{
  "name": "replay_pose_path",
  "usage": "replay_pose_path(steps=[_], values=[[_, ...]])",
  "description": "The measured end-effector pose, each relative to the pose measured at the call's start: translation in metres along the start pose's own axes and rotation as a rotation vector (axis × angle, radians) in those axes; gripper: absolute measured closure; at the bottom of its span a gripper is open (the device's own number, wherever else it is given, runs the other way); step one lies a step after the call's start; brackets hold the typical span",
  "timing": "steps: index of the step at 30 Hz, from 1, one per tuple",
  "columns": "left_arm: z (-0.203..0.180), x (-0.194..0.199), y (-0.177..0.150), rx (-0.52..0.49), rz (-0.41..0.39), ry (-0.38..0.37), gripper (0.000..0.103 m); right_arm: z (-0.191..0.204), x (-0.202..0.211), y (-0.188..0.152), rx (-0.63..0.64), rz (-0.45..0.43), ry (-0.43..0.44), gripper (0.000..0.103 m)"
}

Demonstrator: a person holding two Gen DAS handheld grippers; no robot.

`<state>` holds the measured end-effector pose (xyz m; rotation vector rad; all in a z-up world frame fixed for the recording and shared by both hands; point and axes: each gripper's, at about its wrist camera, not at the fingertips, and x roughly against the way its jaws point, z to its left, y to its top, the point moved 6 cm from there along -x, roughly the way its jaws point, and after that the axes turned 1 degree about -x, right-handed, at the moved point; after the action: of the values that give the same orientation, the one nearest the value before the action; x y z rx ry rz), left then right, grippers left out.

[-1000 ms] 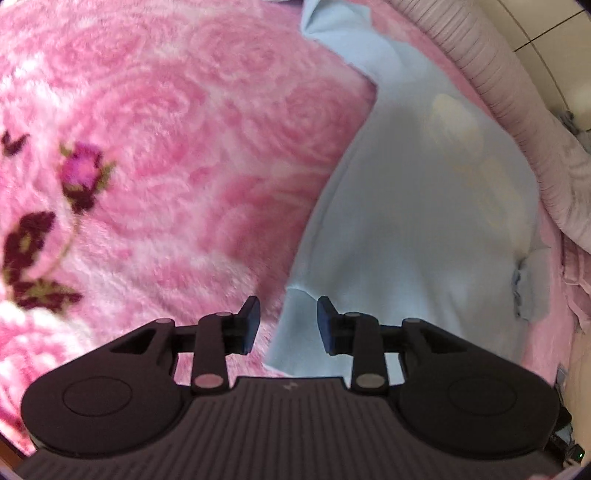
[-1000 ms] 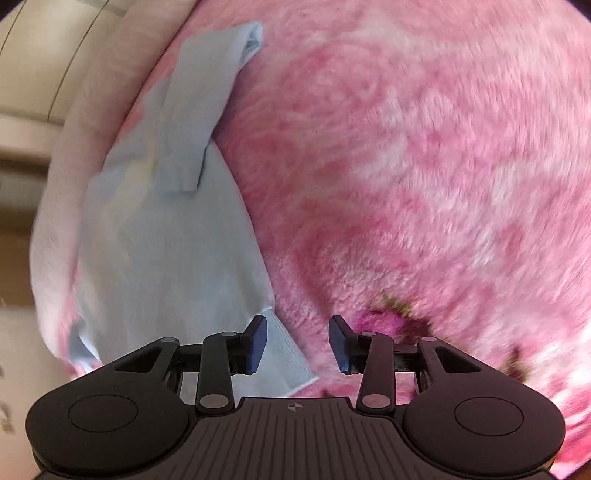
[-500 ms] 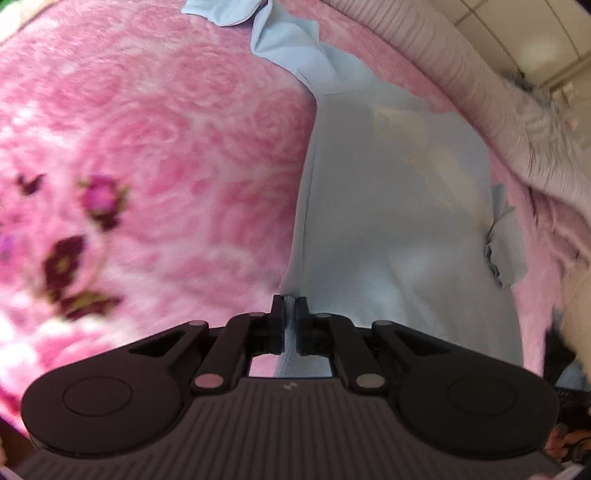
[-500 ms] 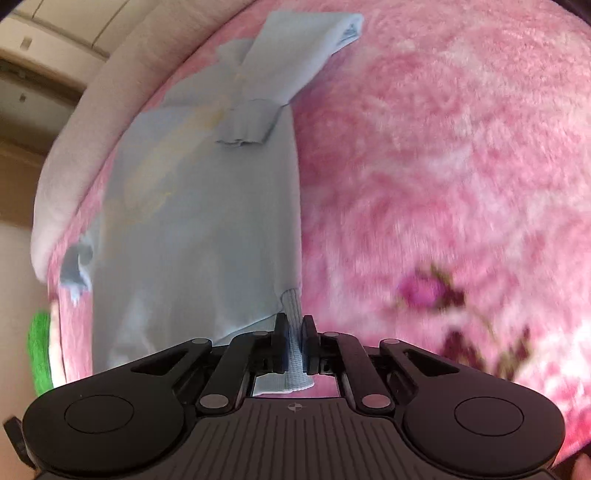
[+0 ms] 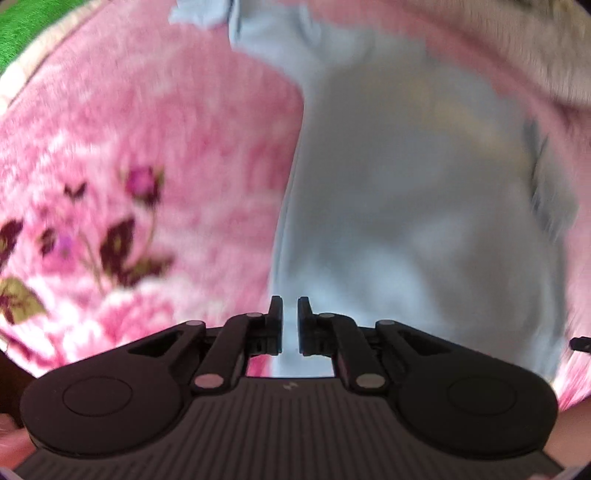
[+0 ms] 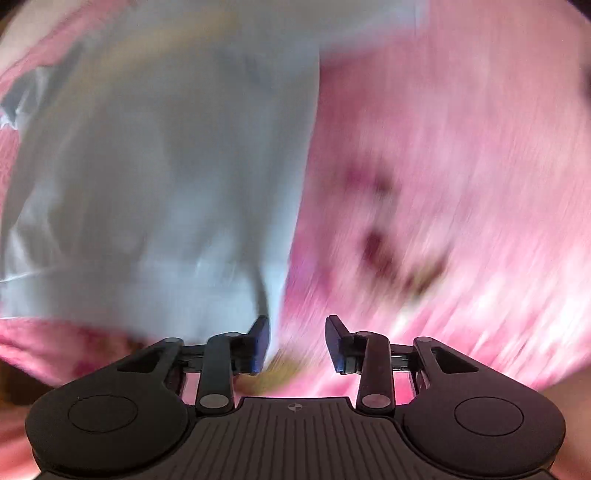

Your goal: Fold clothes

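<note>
A light blue garment (image 5: 406, 221) lies spread on a pink floral blanket (image 5: 147, 129), with a sleeve trailing off at the top. My left gripper (image 5: 290, 314) is shut on the garment's near hem, and pale blue cloth fills the narrow slit between its fingers. In the right wrist view the same garment (image 6: 166, 166) fills the left half, heavily blurred by motion. My right gripper (image 6: 297, 339) stands open at the garment's lower right corner. Nothing is between its fingers, and the left fingertip (image 6: 260, 332) is just beside the cloth's edge.
The blanket (image 6: 443, 147) carries dark rose prints (image 5: 122, 243) to the left of the garment. A pale ribbed cushion edge (image 5: 517, 48) runs behind it at the upper right. A green patch (image 5: 33, 26) shows at the top left. A hand (image 5: 14, 446) holds the left gripper body.
My right gripper has opened and let go of the garment's corner. The left gripper still pinches the hem. Both views have swung fast and the garment has been drawn nearer.
</note>
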<state>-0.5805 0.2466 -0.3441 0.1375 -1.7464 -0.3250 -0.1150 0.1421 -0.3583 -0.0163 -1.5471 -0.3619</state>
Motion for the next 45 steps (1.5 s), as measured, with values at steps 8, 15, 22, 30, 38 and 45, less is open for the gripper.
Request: replay_pose_path(steps=[8,15,22,30,38,45], values=[[-0.033,-0.026,0.033,0.105,-0.026,-0.088,0.096,0.054,-0.034,0.099,0.600,-0.308,-0.182,0.064],[-0.044,-0.046,0.034,0.138,-0.006,-0.078,0.096,0.035,-0.072,0.127,0.712,-0.373,-0.259,0.067],[-0.047,-0.035,0.042,0.144,-0.018,-0.051,0.096,-0.082,0.020,0.193,0.008,-0.525,0.046,0.103],[-0.062,-0.036,0.049,0.148,-0.009,-0.051,0.096,-0.343,0.080,0.134,-1.053,-0.587,0.004,0.103],[-0.059,-0.037,0.053,0.139,-0.014,-0.046,0.096,-0.413,0.013,0.053,-1.417,-0.373,-0.143,0.100],[-0.002,-0.047,0.089,0.372,-0.102,-0.053,0.080,-0.293,-0.019,0.068,-1.110,-0.235,-0.048,0.058]])
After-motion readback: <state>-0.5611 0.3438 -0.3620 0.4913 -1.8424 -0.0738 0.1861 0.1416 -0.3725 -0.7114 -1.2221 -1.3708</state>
